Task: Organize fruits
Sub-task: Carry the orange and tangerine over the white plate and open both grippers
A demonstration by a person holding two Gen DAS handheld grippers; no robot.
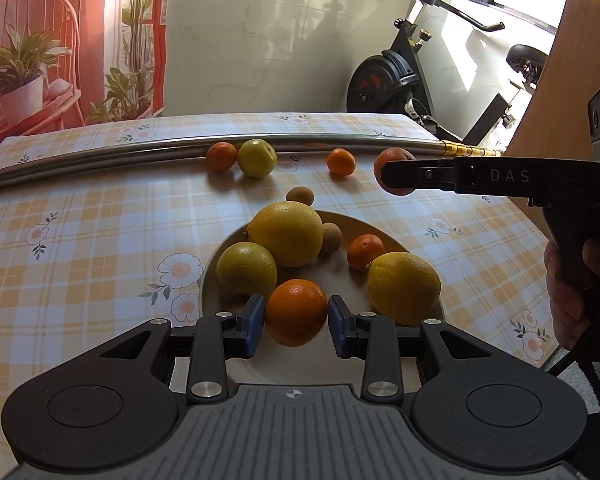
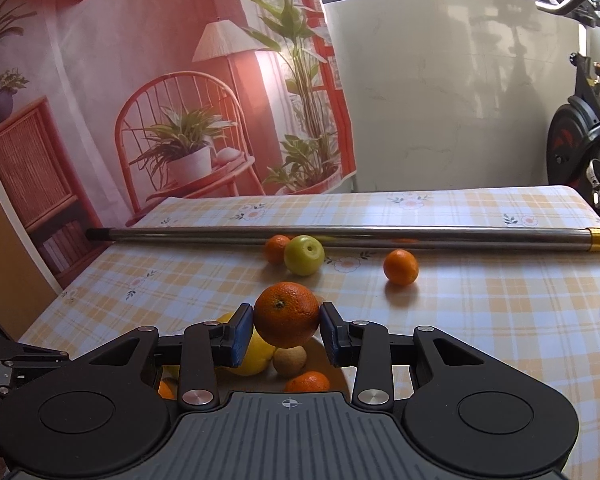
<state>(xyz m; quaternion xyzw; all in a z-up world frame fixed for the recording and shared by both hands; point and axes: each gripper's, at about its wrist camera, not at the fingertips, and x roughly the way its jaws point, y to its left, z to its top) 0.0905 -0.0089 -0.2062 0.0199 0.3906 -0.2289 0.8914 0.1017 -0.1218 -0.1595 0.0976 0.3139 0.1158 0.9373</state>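
Observation:
In the left wrist view, my left gripper (image 1: 296, 320) is shut on an orange (image 1: 295, 300), low over the near side of a beige plate (image 1: 356, 222). The plate holds three big yellow citrus fruits (image 1: 286, 234), a tangerine (image 1: 366, 252) and a small brown fruit (image 1: 331, 238). My right gripper (image 2: 286, 324) is shut on a darker orange (image 2: 286, 312) in the air beyond the plate's far right; from the left wrist it shows side-on (image 1: 392, 176). On the cloth lie a green apple (image 2: 304, 255), two tangerines (image 2: 400, 267) (image 2: 276, 248) and another brown fruit (image 1: 300, 196).
A long metal rod (image 2: 340, 234) with a gold end lies across the checked tablecloth (image 1: 100, 220) just behind the loose fruit. An exercise bike (image 1: 388, 76) stands past the table's far right corner. A person's hand (image 1: 572, 280) grips the right gripper's handle.

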